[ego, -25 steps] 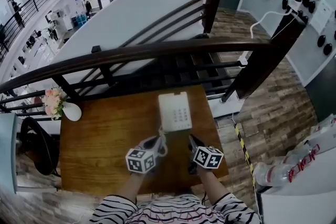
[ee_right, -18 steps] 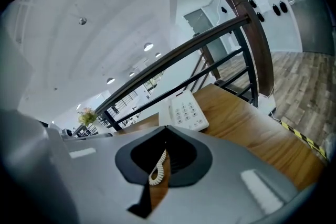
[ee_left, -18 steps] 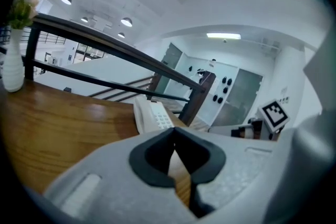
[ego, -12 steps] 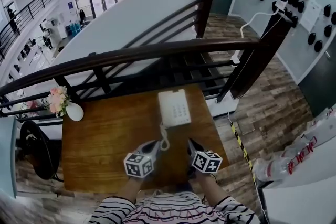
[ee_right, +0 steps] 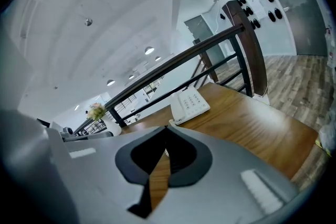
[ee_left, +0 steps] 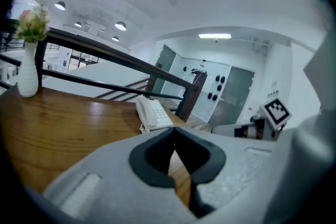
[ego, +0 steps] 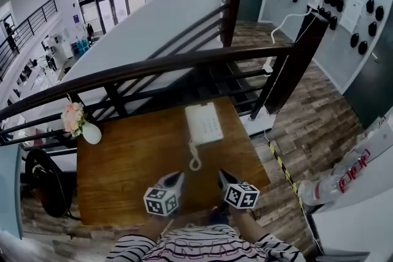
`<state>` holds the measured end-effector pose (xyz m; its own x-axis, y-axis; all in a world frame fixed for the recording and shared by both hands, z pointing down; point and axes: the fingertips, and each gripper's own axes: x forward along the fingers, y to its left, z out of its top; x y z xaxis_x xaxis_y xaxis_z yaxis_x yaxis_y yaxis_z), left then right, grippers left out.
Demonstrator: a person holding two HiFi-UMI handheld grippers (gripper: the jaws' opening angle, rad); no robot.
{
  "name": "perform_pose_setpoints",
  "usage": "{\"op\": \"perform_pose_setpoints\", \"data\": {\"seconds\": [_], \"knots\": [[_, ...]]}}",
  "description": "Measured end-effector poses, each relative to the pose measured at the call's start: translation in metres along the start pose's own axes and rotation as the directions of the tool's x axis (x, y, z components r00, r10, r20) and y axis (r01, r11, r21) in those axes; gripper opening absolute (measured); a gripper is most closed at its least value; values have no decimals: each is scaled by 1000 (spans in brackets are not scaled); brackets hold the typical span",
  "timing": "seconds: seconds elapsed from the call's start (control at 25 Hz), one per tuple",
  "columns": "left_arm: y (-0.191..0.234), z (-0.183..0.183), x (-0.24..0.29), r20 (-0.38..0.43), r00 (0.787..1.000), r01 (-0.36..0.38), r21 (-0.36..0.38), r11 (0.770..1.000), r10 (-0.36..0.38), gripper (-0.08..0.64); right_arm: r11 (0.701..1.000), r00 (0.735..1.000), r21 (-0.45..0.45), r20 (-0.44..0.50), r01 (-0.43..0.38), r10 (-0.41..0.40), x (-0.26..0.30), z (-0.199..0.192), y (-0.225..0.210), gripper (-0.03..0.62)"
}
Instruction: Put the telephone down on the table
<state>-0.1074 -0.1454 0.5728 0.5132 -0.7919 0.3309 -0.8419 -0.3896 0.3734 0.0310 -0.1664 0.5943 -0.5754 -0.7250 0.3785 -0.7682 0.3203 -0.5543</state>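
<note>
Lying flat on the brown wooden worktop point(ego: 123, 162), the white push-button telephone point(ego: 204, 123) sits near the far edge, right of the middle, with its keypad up and its handset along its left side. A white coiled cord point(ego: 194, 156) trails from its near end toward the person and ends in a small loop on the wood. (Observer 1)

Does either tool have hold of it? (Observer 2)

Neither does. The left tool point(ego: 177, 176) and the right tool point(ego: 221, 174) are held side by side over the near edge, both pointing toward the telephone and well apart from it. In the left gripper view the 2 dark pads meet at their tips with nothing between them, and only wood shows through the slit lower down. The right gripper view shows the same: jaws closed together and empty, with the telephone lying beyond the tips. (Observer 1)

What else stands on the worktop? (Observer 2)

Only 1 other thing: a white vase point(ego: 92, 134) of pink flowers point(ego: 73, 118), upright at the far left corner and well apart from the telephone. A dark wooden railing point(ego: 184, 64) runs just behind the far edge. Each tool carries a marker cube point(ego: 161, 200) with black-and-white squares. The person's striped top point(ego: 184, 248) shows along the bottom of the head view, close behind both tools. (Observer 1)
</note>
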Motion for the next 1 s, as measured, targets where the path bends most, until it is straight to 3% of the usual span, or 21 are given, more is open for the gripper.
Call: {"op": "perform_pose_setpoints", "data": {"seconds": [0.48,1.0], "knots": [[-17,-25,-52,11,1000,8,15,1000,-8,3,1000,1000,-19,8,7,-7,-44,-38,24,-1],[-22,-33,-71,8,1000,-1,28,1000,1,3,1000,1000,-10,-2,17,-17,-62,-55,32,-2]]}}
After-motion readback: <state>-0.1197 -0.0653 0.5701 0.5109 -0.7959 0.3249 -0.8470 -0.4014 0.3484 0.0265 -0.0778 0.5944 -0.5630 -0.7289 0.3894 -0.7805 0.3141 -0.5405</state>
